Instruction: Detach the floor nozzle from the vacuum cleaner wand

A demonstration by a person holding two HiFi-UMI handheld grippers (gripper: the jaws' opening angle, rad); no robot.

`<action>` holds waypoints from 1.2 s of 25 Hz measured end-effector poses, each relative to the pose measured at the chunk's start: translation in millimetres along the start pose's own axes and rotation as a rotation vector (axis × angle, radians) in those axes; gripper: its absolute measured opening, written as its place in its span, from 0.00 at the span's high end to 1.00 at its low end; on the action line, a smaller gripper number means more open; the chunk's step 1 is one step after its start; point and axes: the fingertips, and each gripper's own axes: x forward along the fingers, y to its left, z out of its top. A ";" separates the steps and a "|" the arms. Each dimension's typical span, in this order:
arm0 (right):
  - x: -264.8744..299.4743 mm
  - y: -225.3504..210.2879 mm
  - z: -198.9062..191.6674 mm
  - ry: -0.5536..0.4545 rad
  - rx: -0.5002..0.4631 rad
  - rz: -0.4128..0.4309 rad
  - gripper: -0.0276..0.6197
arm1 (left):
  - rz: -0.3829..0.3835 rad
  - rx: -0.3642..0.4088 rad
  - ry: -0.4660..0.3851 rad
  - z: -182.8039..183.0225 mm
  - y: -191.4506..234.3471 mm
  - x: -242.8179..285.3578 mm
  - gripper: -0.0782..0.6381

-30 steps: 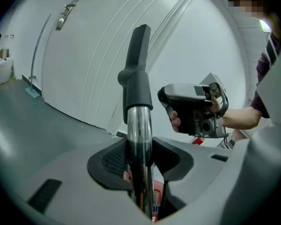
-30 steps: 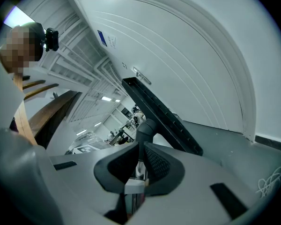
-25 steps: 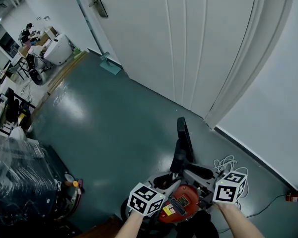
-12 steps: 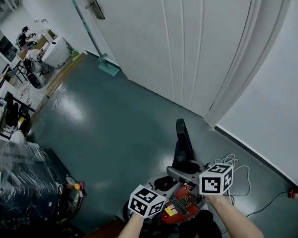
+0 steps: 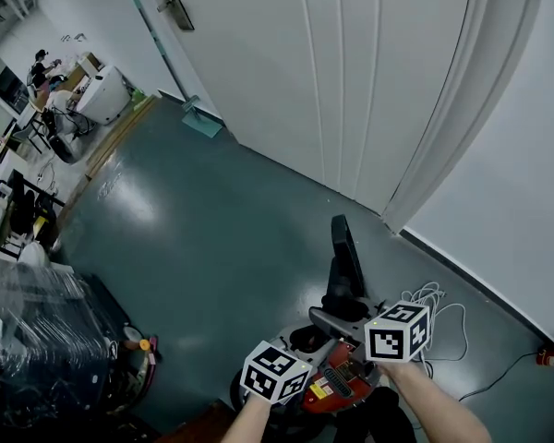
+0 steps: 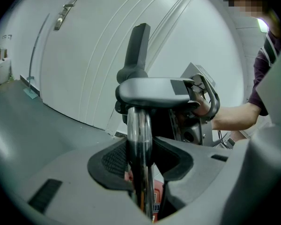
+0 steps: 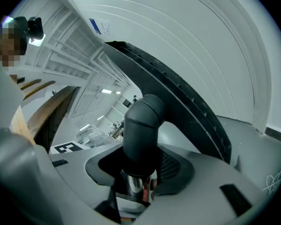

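My left tool (image 6: 140,172) is clamped on the chrome wand (image 6: 139,135), which runs upright between its pads. My right tool (image 7: 140,170) has its jaws standing wide and closing round the black elbow (image 7: 143,125) of the floor nozzle (image 7: 178,102). The elbow fills most of the gap, but I cannot see both pads pressing on it. In the head view the nozzle rises on end at 12 o'clock from both tools, still joined to the wand through a grey fitting (image 5: 337,323). The red vacuum cleaner body (image 5: 337,381) lies just below, between my two marker cubes. A white cable (image 5: 434,303) lies coiled on the teal floor (image 5: 194,229) at 2 o'clock from the right tool. A white door (image 5: 323,72) stands beyond the nozzle at 12 o'clock.
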 end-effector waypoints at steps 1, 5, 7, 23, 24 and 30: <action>-0.8 -0.3 -0.2 0.004 -0.023 -0.008 0.68 | -0.002 -0.002 -0.003 0.2 -0.6 0.7 0.68; -2.0 0.4 0.3 0.027 -0.061 0.004 0.68 | -0.002 -0.003 -0.022 1.5 -2.4 0.9 0.68; -13.1 -7.6 24.4 -0.069 0.052 0.021 0.68 | -0.008 -0.005 -0.020 -3.2 -5.7 -1.1 0.68; -65.1 -7.3 86.9 -0.154 0.021 -0.009 0.68 | 0.033 0.051 -0.010 16.8 -7.9 -5.3 0.61; -67.2 -4.3 87.3 -0.154 0.023 -0.008 0.68 | 0.039 0.052 -0.026 24.7 -8.7 -8.5 0.59; -86.1 22.1 105.5 -0.171 0.001 0.006 0.68 | 0.070 -0.009 -0.186 86.7 -23.6 -39.8 0.57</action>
